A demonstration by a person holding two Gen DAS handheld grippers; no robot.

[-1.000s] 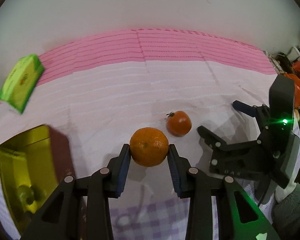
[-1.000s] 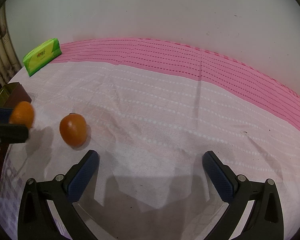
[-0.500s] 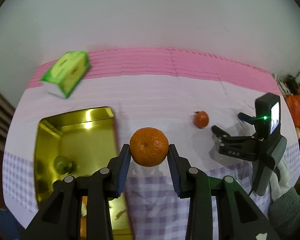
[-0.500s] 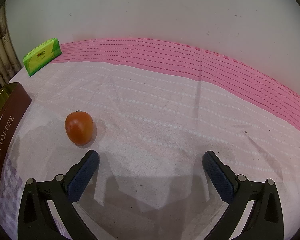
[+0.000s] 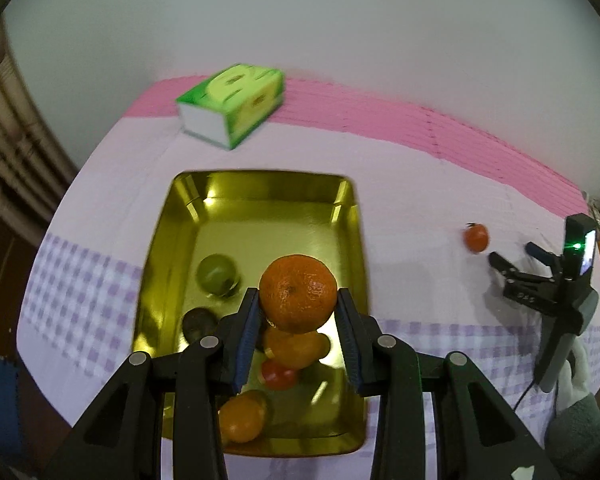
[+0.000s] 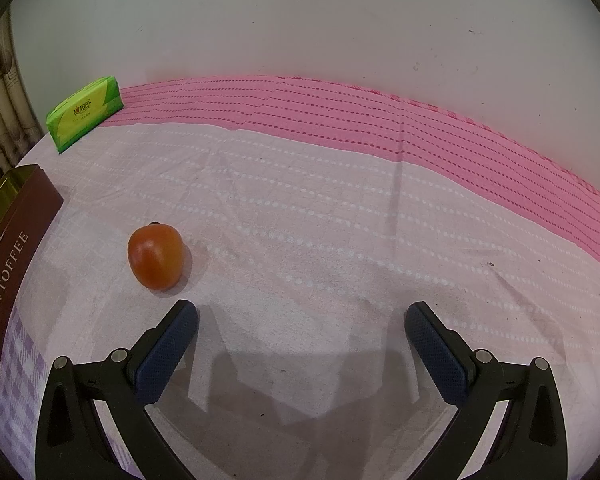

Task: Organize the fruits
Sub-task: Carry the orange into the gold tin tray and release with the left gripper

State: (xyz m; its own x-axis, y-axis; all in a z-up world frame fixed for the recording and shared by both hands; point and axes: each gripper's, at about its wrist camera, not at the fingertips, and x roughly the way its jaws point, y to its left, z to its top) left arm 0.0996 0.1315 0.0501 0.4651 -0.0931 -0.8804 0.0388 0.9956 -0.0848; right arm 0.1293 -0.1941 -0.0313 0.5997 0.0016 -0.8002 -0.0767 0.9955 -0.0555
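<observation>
My left gripper is shut on an orange mandarin and holds it above the gold tin tray. In the tray lie a green fruit, a dark fruit, two orange fruits and a small red one. A red-orange tomato lies on the pale pink cloth, just ahead and left of my right gripper, which stands open with nothing between its fingers. The same tomato and right gripper show far right in the left wrist view.
A green tissue pack sits at the back left by the wall. The tin's brown side reading TOFFEE edges the right wrist view. A bright pink cloth band runs along the back. A person's grey sleeve is at lower right.
The left gripper has carried the mandarin leftward from beside the tomato to above the gold tray, rolling as it went. The right gripper has stayed still and open.
</observation>
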